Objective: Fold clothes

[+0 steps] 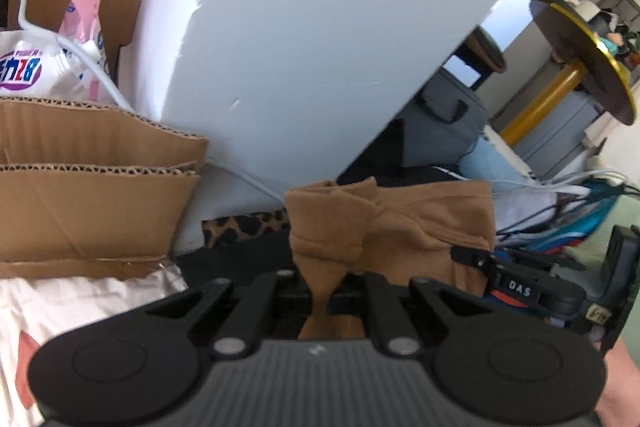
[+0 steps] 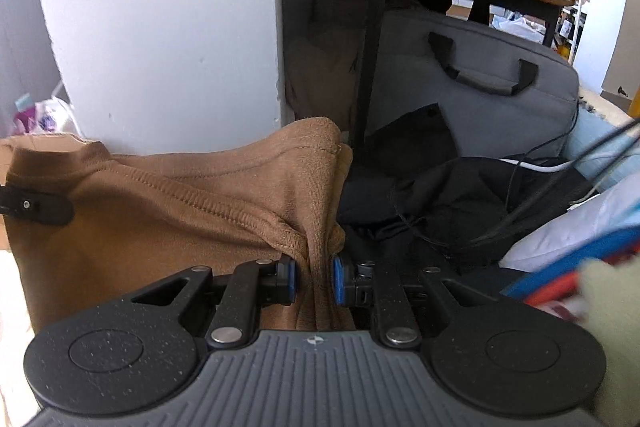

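The left tongs point(image 1: 322, 291) are pinching a bunched fold of the brown garment point(image 1: 384, 227), which rises between their tips and spreads off to their right. There the other tool's black fingertip point(image 1: 472, 257) presses on the same cloth. The right tongs point(image 2: 314, 279) are closed on a gathered edge of the brown garment point(image 2: 168, 211), blue pads point(image 2: 339, 279) squeezing the fabric from both sides; the rest of the cloth stretches away to their left. Beyond both tongs stands a white wall corner point(image 1: 304, 39). Cardboard flaps point(image 1: 92, 195) sit left of the left tongs. A grey bag point(image 2: 480, 95) and dark cables point(image 2: 520, 195) lie ahead of the right tongs, to their right.
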Motion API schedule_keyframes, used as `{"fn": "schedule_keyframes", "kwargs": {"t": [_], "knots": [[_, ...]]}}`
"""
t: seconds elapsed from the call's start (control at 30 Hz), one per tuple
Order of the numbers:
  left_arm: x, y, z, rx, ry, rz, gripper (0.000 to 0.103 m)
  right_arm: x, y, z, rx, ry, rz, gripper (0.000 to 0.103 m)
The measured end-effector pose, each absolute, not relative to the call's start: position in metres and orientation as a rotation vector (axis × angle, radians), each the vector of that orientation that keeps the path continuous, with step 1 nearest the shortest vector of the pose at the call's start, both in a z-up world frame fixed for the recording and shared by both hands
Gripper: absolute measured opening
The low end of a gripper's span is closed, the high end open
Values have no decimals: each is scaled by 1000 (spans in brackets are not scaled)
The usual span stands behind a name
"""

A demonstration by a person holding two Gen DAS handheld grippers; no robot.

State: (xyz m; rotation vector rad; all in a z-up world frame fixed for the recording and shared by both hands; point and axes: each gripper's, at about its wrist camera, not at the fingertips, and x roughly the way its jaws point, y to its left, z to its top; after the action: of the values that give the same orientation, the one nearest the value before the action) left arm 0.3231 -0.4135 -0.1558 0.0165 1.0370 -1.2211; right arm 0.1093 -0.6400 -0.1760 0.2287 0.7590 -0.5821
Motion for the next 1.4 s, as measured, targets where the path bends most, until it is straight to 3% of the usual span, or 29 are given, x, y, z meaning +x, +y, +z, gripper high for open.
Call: {"fn": "schedule_keyframes", "kwargs": {"t": [0.3,0.43,0.57,0.8,0.93,1.4], "knots": [[334,-440,-195,92,1026,-1147,5,149,-660,-214,249,828,-625,19],[329,-444,-205,185,984,-1075,24,164,-668,-228,224,870,-648,25],[329,-433,-201,218,925,-1062,32,166,-667,-218,168,868,-663,27],[333,-411,-182,229,866,-1077,32,154,-664,-193,133,822,-660,29],[327,-395,-170,203,848,-1112,30,136,-656,-190,182,793,-631,18],[282,-392,-185,212,887,-1218,30,140,-656,-256,222,855,-652,15]]}}
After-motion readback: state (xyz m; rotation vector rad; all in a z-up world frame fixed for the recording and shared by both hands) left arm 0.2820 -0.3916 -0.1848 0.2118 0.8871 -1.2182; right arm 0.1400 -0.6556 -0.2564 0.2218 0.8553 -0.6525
